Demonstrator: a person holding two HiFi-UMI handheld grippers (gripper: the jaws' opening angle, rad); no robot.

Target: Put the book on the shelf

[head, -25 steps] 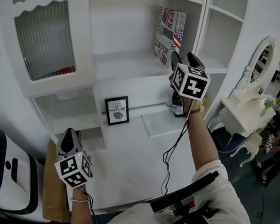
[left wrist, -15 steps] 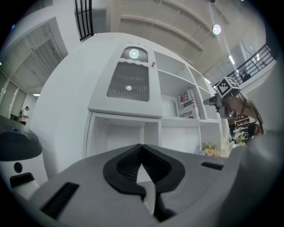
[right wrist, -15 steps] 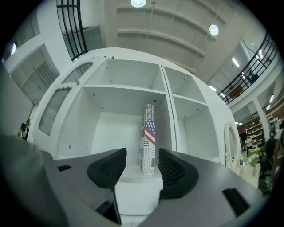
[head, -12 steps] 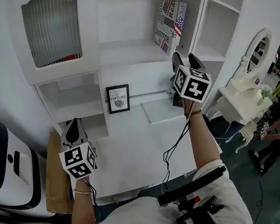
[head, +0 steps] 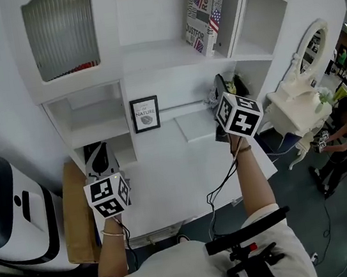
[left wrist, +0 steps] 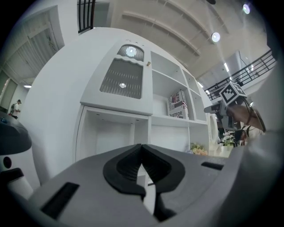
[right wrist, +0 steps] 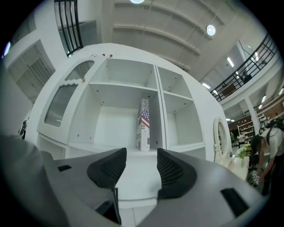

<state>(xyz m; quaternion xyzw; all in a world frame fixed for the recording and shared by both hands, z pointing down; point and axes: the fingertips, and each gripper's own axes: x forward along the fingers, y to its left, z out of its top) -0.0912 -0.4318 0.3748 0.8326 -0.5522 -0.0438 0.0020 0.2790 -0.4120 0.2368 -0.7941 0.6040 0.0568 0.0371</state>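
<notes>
The book (head: 204,10) stood on the far shelf (head: 154,53) and might topple if the released, empty right gripper (head: 227,84) bumped it; the left gripper (head: 97,157) was clenched on nothing.

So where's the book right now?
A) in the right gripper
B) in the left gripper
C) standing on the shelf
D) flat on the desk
C: the book stands upright on the shelf, and the right gripper has its jaws apart with nothing between them.

Mock-home set in a hall, white shelf unit (head: 142,16), balcony railings (right wrist: 243,72)
</notes>
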